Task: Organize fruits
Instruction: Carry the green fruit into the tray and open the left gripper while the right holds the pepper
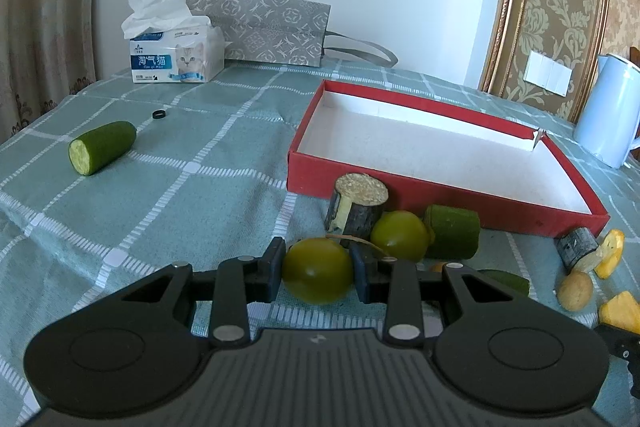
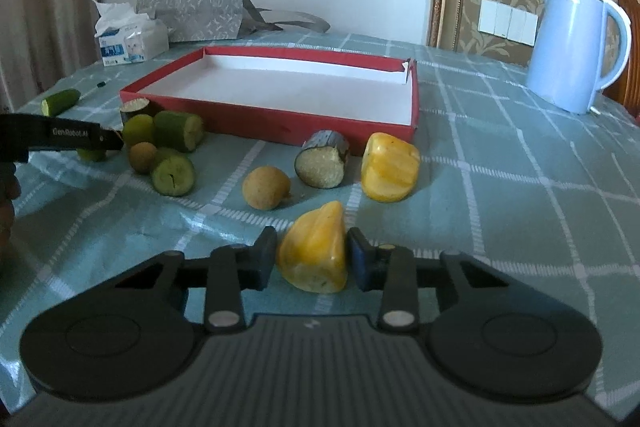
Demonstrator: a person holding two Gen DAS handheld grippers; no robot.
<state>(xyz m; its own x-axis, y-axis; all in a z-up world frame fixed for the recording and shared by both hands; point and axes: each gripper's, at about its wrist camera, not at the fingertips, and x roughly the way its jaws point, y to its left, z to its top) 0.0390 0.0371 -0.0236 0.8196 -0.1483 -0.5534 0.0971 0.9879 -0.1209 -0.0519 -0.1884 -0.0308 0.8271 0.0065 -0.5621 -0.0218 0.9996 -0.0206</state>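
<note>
Left wrist view: the left hand-held gripper [image 1: 318,269] grips a round olive-green fruit [image 1: 318,275], its two dark pads pressed against the fruit's sides, near the front edge of the surface [image 1: 160,163], which is covered by a green checked cloth. Just behind it lies a second round green fruit [image 1: 400,235], touching a short green cucumber chunk [image 1: 454,235] and a dark-skinned cut cane piece with a pale face [image 1: 357,209]. Behind these lies a shallow red cardboard box lid with a white inside [image 1: 400,193], holding nothing. A longer green cucumber end [image 1: 102,152] lies well apart toward the left edge.

Right wrist view: the right hand-held gripper [image 2: 312,259] is narrowed onto a yellow wedge-shaped fruit piece [image 2: 314,251], pads against both sides, by the front edge. A bigger yellow lobed fruit piece [image 2: 390,167] and another dark cane piece [image 2: 322,165] lie just before the red lid's front wall, with a small round tan fruit [image 2: 266,187] beside them.

At the far edge stand a white tissue pack [image 1: 176,61] and a grey patterned bag [image 1: 260,27]; a pale blue kettle [image 2: 576,47] stands toward the right edge.
</note>
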